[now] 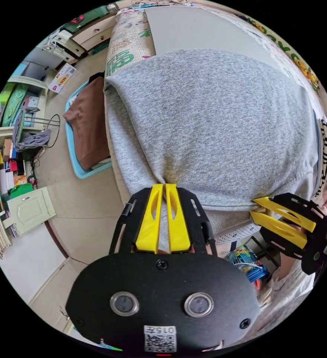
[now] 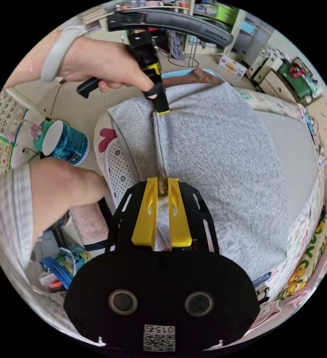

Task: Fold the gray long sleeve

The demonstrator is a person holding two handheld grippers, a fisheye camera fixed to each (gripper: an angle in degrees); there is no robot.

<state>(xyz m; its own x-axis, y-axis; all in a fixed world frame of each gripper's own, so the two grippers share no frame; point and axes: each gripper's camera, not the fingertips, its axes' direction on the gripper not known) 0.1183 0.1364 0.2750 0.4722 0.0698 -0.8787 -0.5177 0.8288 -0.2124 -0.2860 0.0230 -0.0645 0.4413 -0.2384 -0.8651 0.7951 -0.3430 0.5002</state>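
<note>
1. Left gripper view is showing me the left gripper (image 1: pixel 164 186) with its yellow jaws drawn nearly together, pinching a bunched edge of the gray long sleeve (image 1: pixel 215 123); the right gripper (image 1: pixel 255 209) is coming in from the side, gripping the same near edge.
2. Right gripper view is confirming it: the right gripper (image 2: pixel 162 182) is clamping a ridge of cloth, and the left gripper (image 2: pixel 162 110) is biting the same ridge further along, with the person's hand (image 2: pixel 103 67) on its handle.
3. I am seeing the garment lying across the mattress (image 1: pixel 193 26), its gathered edge hanging at the mattress's near edge, one side draping over the side edge above a blue basket (image 1: pixel 74 156).
4. I am judging the risks: both bites are looking thin, so a quick lift may be pulling cloth out of one pair of jaws.
5. Uneven pulling is likely skewing the fold.
6. Overhanging fabric may be sliding off toward the floor or the basket.
</note>
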